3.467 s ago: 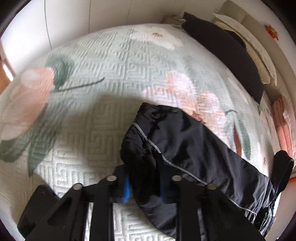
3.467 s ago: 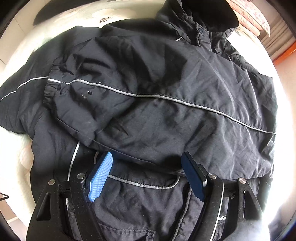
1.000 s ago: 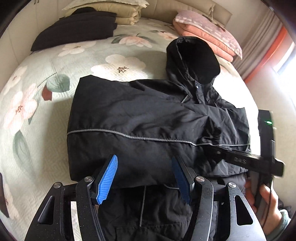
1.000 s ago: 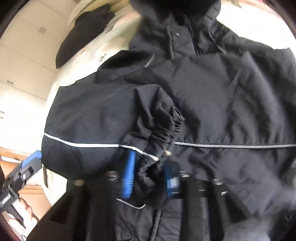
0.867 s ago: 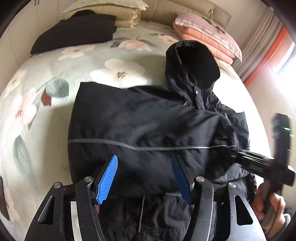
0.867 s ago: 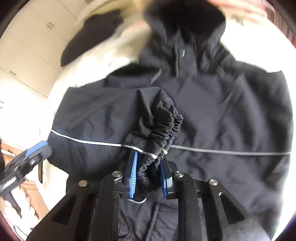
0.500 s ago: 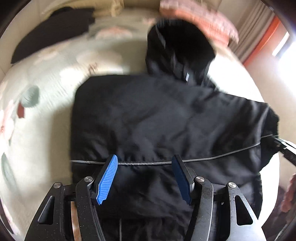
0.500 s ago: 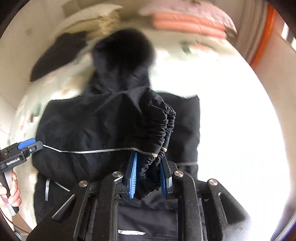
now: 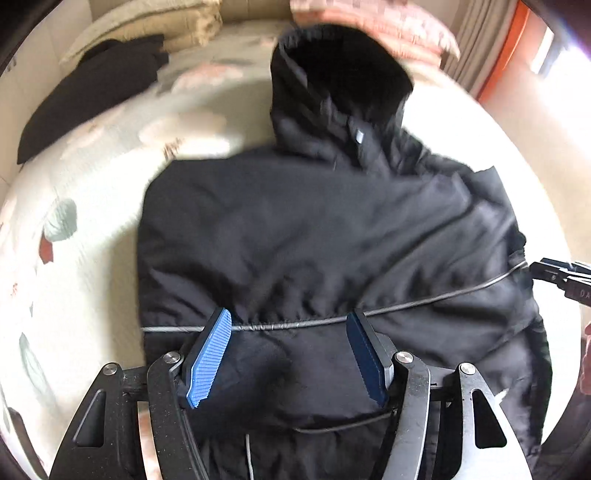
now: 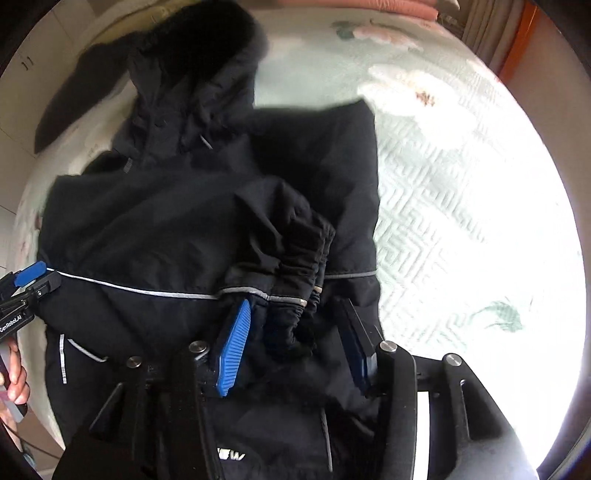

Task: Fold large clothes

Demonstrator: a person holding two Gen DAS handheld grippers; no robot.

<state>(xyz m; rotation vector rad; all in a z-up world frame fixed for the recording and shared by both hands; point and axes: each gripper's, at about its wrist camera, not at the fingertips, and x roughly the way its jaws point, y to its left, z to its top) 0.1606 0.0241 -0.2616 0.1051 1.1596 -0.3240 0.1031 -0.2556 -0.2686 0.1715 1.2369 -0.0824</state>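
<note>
Lay spread on the floral quilt (image 10: 461, 206), a black hooded jacket (image 9: 314, 229), with left gripper (image 9: 288, 332) and right gripper (image 10: 291, 325) both released, an elastic sleeve cuff (image 10: 299, 258) loose between the right's pads, likely to slide unfolded.

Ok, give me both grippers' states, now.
Left gripper: open, holding nothing, over the jacket.
Right gripper: open, the sleeve cuff loose between its jaws.

Daylight pours in from my right, blowing the bed cover (image 10: 480, 206) to white glare in the right wrist view. My black jacket (image 9: 314, 236) reads dim, its folds barely separable. The left wrist view is motion-smeared, pillows (image 9: 155, 26) streaked. Fisheye bending curves every edge into dark corners.
</note>
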